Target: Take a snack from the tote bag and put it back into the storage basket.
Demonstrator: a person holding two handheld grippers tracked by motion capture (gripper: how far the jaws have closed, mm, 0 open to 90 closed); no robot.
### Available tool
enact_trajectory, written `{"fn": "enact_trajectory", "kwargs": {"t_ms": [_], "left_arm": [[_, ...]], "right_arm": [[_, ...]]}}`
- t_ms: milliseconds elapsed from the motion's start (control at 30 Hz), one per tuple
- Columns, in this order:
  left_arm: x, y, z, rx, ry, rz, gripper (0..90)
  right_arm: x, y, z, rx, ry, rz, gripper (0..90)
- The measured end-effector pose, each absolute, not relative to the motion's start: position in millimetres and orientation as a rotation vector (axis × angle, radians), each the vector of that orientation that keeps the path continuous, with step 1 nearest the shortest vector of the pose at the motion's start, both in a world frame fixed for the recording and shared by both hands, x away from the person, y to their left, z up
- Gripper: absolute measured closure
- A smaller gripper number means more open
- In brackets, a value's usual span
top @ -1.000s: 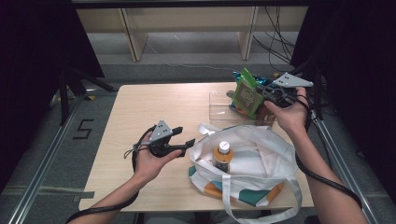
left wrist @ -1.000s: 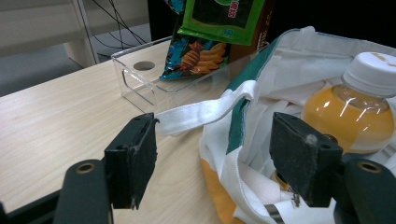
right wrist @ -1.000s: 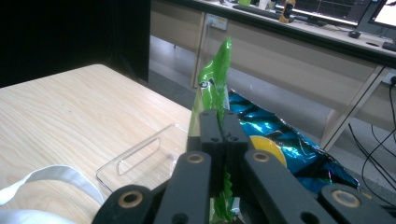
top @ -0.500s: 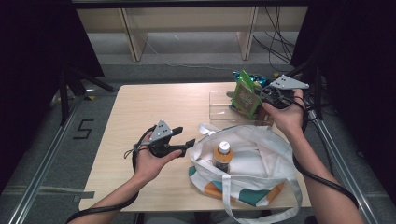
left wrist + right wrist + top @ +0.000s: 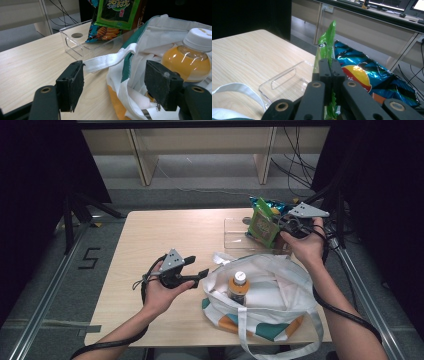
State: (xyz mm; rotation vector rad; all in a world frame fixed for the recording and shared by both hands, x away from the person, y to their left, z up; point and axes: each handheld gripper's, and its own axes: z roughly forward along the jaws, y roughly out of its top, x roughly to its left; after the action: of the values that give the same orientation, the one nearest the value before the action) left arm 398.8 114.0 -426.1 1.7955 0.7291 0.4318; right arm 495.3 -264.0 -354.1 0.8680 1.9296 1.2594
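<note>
the right claw is pinched tight on the edge of the green snack bag, holding it upright over the clear tray at the counter's far right, with the blue chip bag just behind. the left claw hovers spread (nothing between its jaws) beside the tote bag, where an orange drink bottle stands.

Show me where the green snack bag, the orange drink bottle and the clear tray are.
green snack bag [image 5: 263, 224], high view, its printed front.
orange drink bottle [image 5: 186, 60], left gripper view, its orange body.
clear tray [image 5: 235, 227], high view, its bare left floor.
</note>
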Motion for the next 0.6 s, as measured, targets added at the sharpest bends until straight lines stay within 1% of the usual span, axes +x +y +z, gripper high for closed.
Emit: {"fn": "enact_trajectory", "kwargs": {"t_ms": [600], "left_arm": [[398.9, 113.4, -426.9, 1.798, 0.729, 0.428, 31.6]], "right_arm": [[497.1, -260.4, -355.0, 0.871, 1.905, 1.253, 90.0]]}}
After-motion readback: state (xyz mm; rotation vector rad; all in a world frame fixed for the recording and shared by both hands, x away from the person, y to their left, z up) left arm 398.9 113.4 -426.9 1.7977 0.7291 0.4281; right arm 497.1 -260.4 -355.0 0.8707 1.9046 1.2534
